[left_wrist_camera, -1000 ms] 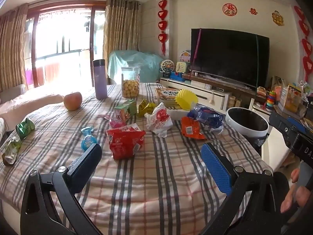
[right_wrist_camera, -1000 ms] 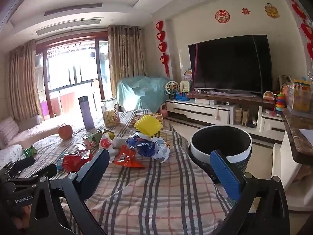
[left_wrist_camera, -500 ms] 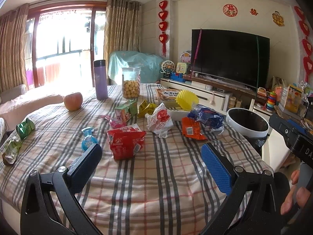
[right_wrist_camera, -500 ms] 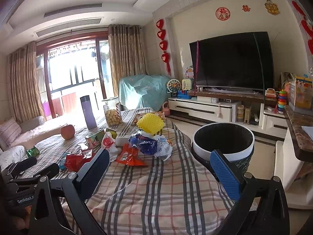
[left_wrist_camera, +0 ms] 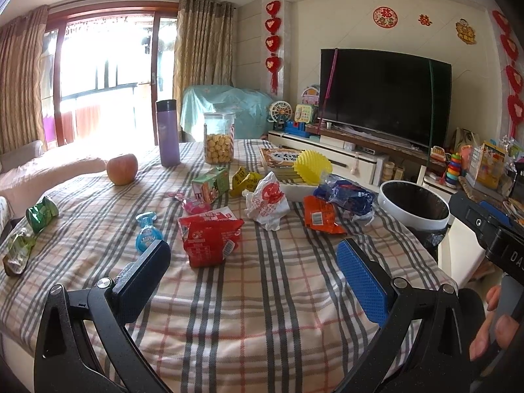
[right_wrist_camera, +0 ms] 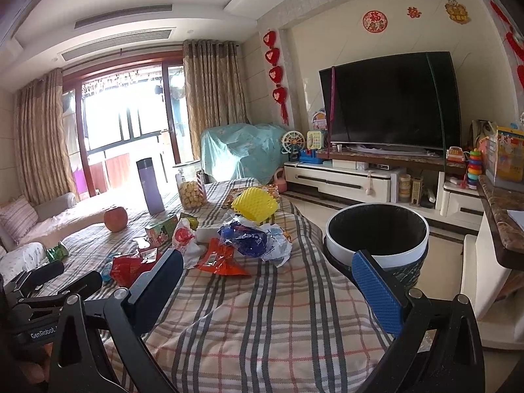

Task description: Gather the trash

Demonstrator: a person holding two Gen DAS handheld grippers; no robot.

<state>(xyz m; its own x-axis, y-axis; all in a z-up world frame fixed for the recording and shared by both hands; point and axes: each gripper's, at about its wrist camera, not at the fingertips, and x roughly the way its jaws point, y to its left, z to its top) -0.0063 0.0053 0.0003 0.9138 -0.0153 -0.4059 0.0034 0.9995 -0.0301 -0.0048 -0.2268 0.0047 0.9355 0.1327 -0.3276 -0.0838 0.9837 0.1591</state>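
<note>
The left gripper (left_wrist_camera: pixel 253 262) hangs over the near part of the table (left_wrist_camera: pixel 262 311), and its two fingers are wide apart with nothing between them. The right gripper (right_wrist_camera: pixel 267 278) is spread wide too and holds nothing. The table has a striped check cloth on it.

The trash lies in a bunch in the middle of the cloth — a red wrapper (left_wrist_camera: pixel 209 237) just past the left gripper, a white crumpled bag (left_wrist_camera: pixel 267 201), an orange wrapper (left_wrist_camera: pixel 321 219) and a blue bag (left_wrist_camera: pixel 344 195) beside it. A small blue bottle (left_wrist_camera: pixel 146 232) lies near the red wrapper. Two green wrappers (left_wrist_camera: pixel 42 209) sit far off at the left edge.

The bin (right_wrist_camera: pixel 376 235) is round, black inside with a white rim — it stands on the floor right beside the table, near the right gripper.
</note>
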